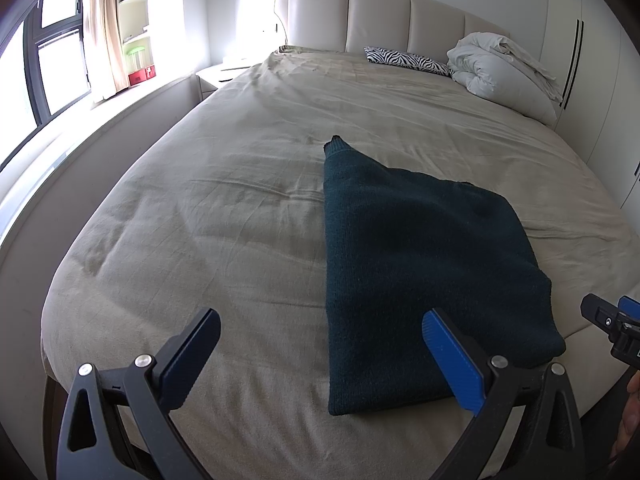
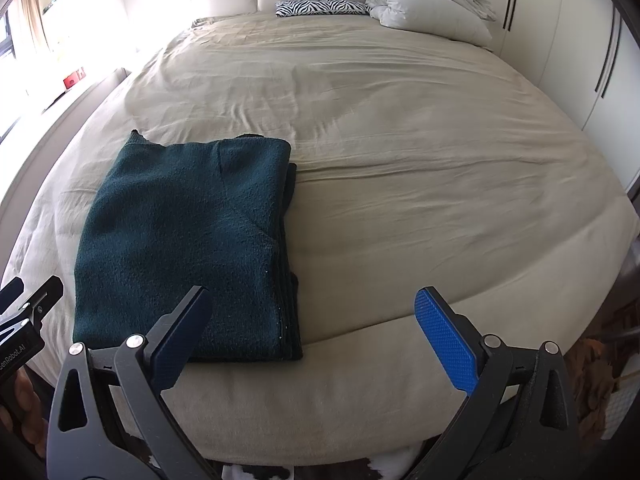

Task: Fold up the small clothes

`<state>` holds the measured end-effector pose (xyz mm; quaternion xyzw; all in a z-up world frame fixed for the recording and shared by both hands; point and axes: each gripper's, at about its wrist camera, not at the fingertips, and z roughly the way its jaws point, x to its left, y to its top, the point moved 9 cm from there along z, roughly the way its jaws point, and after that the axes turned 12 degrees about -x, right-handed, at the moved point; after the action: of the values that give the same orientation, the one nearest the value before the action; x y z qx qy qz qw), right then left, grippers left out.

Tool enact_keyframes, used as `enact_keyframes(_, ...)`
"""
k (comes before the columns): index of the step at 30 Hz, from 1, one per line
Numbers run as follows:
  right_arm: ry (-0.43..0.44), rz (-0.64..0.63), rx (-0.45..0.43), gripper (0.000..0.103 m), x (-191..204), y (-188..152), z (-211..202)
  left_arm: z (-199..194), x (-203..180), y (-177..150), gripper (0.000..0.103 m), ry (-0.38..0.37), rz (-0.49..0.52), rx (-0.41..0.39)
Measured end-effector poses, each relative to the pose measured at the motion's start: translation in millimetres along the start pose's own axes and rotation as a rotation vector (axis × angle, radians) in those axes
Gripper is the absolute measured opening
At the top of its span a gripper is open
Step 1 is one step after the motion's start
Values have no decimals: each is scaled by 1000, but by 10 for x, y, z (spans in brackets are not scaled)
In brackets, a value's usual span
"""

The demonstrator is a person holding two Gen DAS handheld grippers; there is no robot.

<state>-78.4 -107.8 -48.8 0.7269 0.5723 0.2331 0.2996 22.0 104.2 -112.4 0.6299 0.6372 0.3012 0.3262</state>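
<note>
The dark green sweater (image 2: 188,244) lies folded flat on the bed (image 2: 400,140), near the foot edge. In the right wrist view it forms a rough rectangle with several stacked layers visible along its right edge; one narrow point of fabric projects from its far left corner toward the headboard (image 1: 376,16). In the left wrist view the same sweater (image 1: 420,280) sits right of centre, with that point at its far end.

The left gripper (image 1: 324,360) hangs above the foot of the bed with its jaws spread wide and nothing between them. Its right finger (image 1: 452,360) (the one with the blue pad facing the camera) overlaps the near right corner of the sweater in the picture; contact with the fabric cannot be confirmed. Its left finger is over bare sheet.

The right gripper (image 2: 316,340) is likewise released, jaws wide apart and empty. Its left finger (image 2: 180,340) overlaps the near edge of the sweater in the picture, and its right finger is over the bare edge of the bed. Each gripper appears at the border of the other camera's view, so the two are held side by side.

At the head of the bed, a zebra-print pillow (image 2: 320,7) rests against the headboard, with a bundled white duvet (image 2: 428,4) just beside it on the right. The beige sheet is lightly creased across its surface. A window (image 1: 52,60) with a curtain (image 1: 104,28) stands along the left side of the room, and white wardrobe doors (image 2: 580,60) stand along the right.
</note>
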Motion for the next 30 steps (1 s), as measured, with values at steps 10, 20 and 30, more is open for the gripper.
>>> enact_keyframes(10, 3, -3, 1, 103, 26, -14, 2, 1, 3, 3, 103, 1, 1, 0)
enact_keyframes(20, 6, -5, 4, 103, 37, -26, 12, 8, 7, -9, 103, 1, 1, 1)
enact_keyframes(30, 8, -6, 7, 103, 35, -34, 18, 6, 8, -3, 103, 1, 2, 2)
